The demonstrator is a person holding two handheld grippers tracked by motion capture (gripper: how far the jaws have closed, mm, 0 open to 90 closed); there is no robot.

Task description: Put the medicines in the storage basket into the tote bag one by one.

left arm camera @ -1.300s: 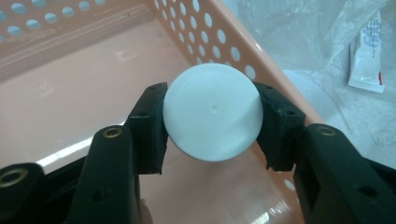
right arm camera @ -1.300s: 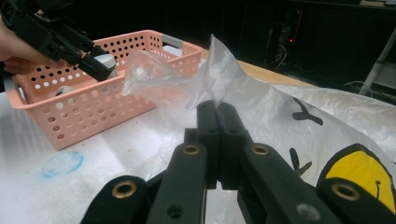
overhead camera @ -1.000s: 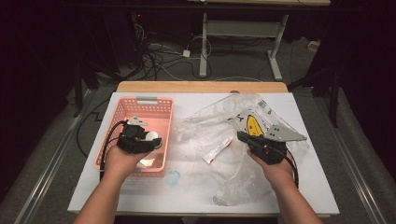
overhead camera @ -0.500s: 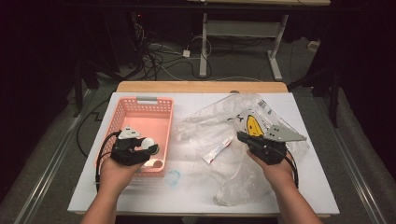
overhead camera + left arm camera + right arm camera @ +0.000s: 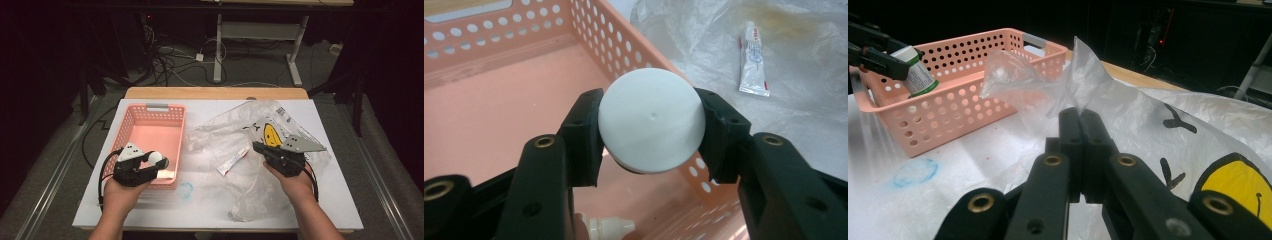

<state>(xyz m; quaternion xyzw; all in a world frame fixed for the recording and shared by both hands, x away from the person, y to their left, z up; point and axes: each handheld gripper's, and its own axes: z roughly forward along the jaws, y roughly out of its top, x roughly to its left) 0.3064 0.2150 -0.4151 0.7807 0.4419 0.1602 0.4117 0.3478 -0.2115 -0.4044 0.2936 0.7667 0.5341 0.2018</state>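
Low in the frame's left, our left gripper (image 5: 159, 162) clamps a white-capped bottle (image 5: 651, 126) over the pink basket (image 5: 150, 132); a slip drops it outside. Our right gripper (image 5: 1080, 116) pinches the plastic bag (image 5: 1128, 107), which may tear.

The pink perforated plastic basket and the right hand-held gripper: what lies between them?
In the high view, crumpled clear plastic bag and a small white tube lie there.

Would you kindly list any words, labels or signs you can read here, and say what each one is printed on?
No text reads clearly.
Small white tube: red and blue print, too blurred to read.
Jar held by the left tongs: green-banded label, too small to read.
Plastic bag: yellow smiley face and black marks, a picture only.
Pink basket: no writing.
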